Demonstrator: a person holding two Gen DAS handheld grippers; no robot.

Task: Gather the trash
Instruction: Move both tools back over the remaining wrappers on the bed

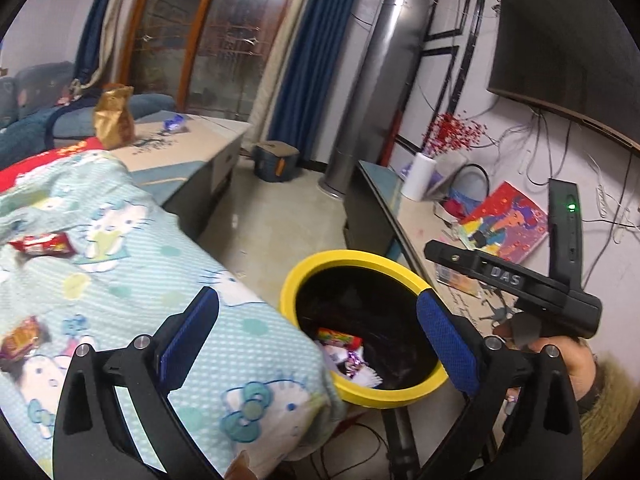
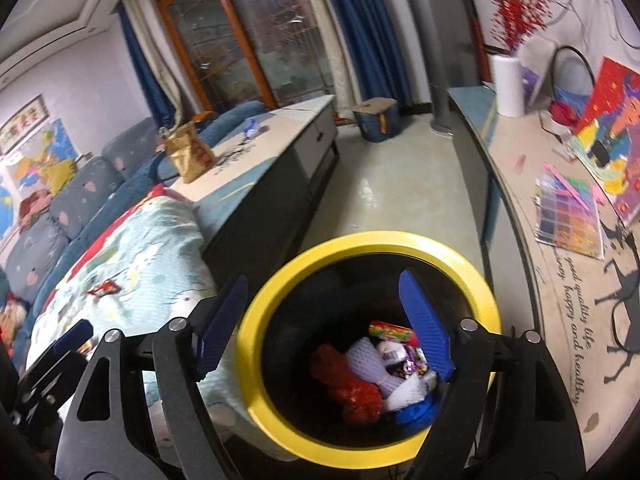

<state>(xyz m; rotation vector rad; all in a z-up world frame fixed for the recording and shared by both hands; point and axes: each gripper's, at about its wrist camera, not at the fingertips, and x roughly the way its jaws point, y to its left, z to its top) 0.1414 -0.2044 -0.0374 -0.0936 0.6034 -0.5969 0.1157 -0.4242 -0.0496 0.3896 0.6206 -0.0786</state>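
Left hand-held gripper (image 1: 318, 320): we see its blue pads spread wide, nothing between them.
Bin (image 1: 404, 394): yellow-rimmed, wrappers inside, just beside the blanket (image 1: 160, 264).
Blanket: we count two red wrappers (image 1: 42, 243) lying on it.

Two wrist views, both tilted down, facing the window end.
Left looks across blanket (image 1: 132, 248) edge, bin (image 1: 362, 258) to its right; right sits near, above bin (image 2: 280, 280). Shared: bin, blanket, low table (image 1: 192, 136).
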